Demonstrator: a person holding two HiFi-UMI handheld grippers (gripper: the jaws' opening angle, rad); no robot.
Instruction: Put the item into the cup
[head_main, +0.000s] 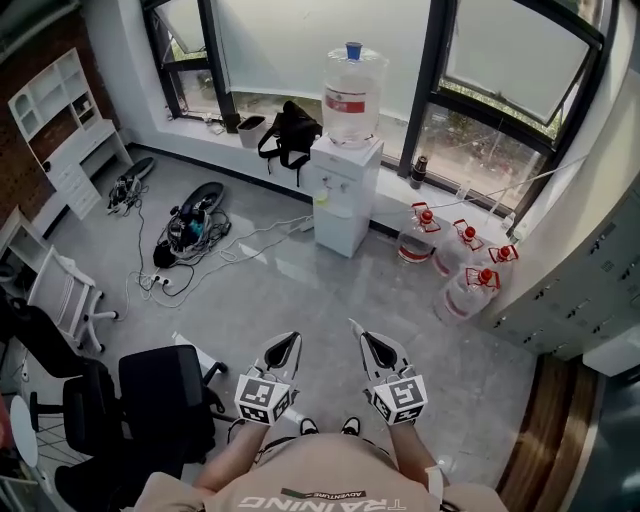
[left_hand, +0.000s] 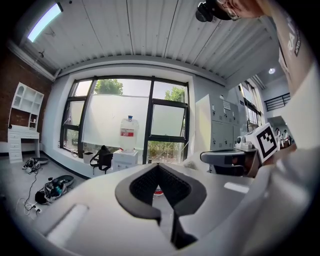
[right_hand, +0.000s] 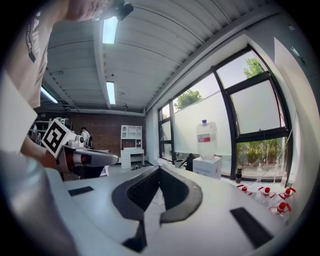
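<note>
Grey tiled floor fills the head view, and both tools hover over it at chest height. The left gripper has its jaws pressed together at the tips with nothing between them, and the right gripper is the same, closed and empty. No item and no cup shows in any view, so where they are I cannot tell. The risk, as I judge it, is moving off blind to find them. The loose cables far left could catch a foot, and the water dispenser and floor bottles stand directly ahead. Jaws left closed would also only shove the item.
</note>
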